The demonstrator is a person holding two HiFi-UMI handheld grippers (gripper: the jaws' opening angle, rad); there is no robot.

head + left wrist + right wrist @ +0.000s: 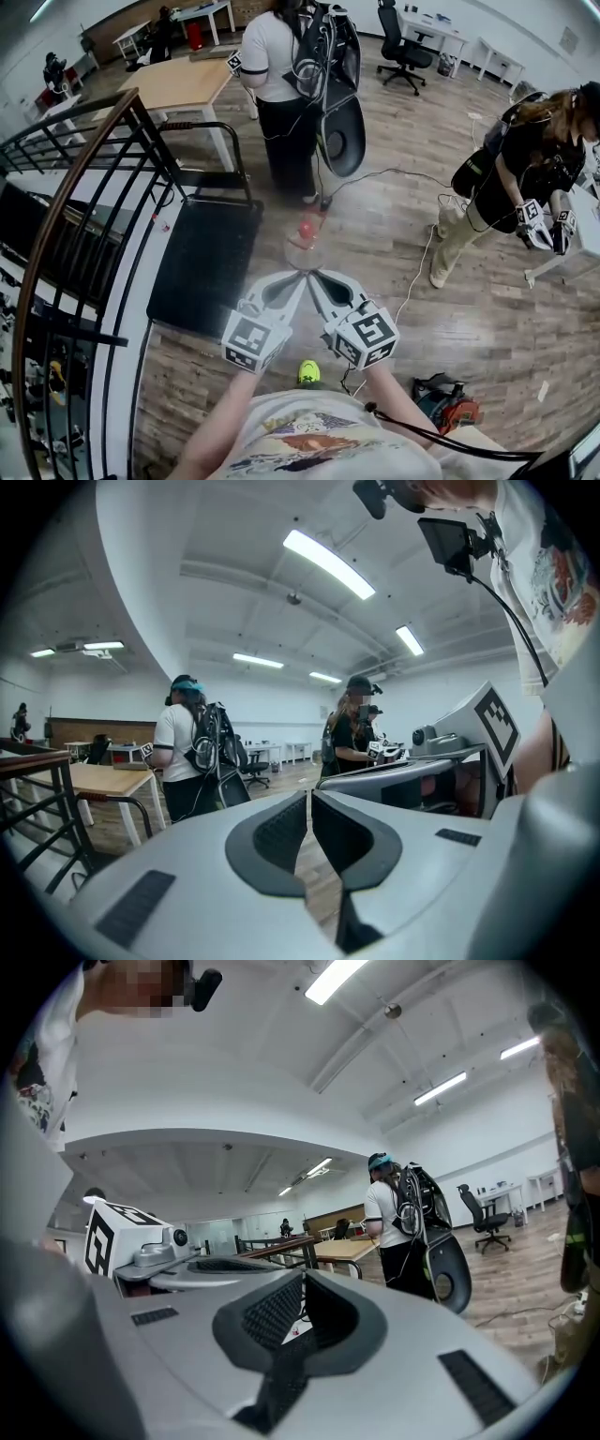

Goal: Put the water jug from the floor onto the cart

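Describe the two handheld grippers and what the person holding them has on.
The left gripper and right gripper both have smooth, pale grey, wedge-shaped jaws lined with dark ribbed pads. Each carries a white cube printed with black square markers. A thin black cable runs back beside the right arm. The person wears a light T-shirt with a colourful print, and no sleeves cover the forearms.

We look down on a floor (469, 309) of brown wood planks, with a pale cable (415, 281) trailing across it. Along the left edge runs a black railing (89, 178) with a wooden top rail. Beyond it stands a light wooden table (183, 82) on white legs. At the far side we see a black office chair (403, 42) and white desks (436, 26). Overhead, long light strips (328, 562) shine from a white ceiling (234, 536), and the far wall (277, 714) is white.
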